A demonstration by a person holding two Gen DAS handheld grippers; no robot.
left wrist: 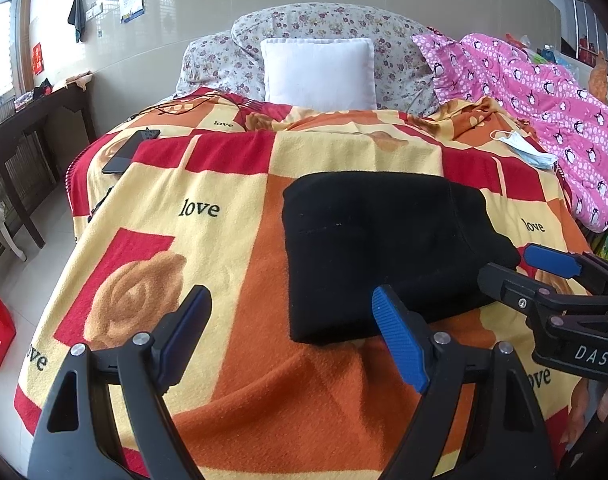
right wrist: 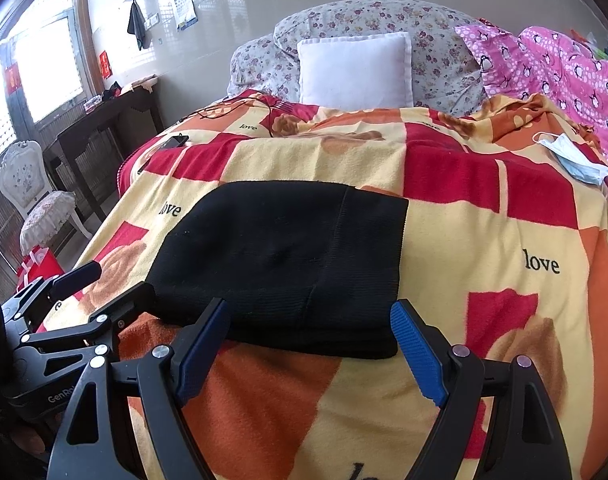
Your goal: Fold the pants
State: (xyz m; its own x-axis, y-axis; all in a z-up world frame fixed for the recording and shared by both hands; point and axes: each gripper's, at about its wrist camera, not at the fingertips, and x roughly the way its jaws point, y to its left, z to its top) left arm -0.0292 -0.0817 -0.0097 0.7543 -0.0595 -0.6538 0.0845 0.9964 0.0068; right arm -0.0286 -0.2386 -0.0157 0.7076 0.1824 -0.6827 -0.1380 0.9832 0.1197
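Black knit pants (left wrist: 384,248) folded into thick rectangle on fleecy blanket (left wrist: 208,184); left tool (left wrist: 292,332) & right tool (right wrist: 310,344) both wide, empty.

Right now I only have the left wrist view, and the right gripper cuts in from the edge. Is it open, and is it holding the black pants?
Observer: The right gripper is open. The near edge of the black pants shows between its fingers, and nothing is pinched.
Operator: That gripper hides the pants' right side from me. Is it tidy?
Observer: Yes. The right edge runs straight and lies flat on the blanket.
Operator: What is on the floor left of the bed?
Observer: A white chair with a carved back and a lace cushion stands there.
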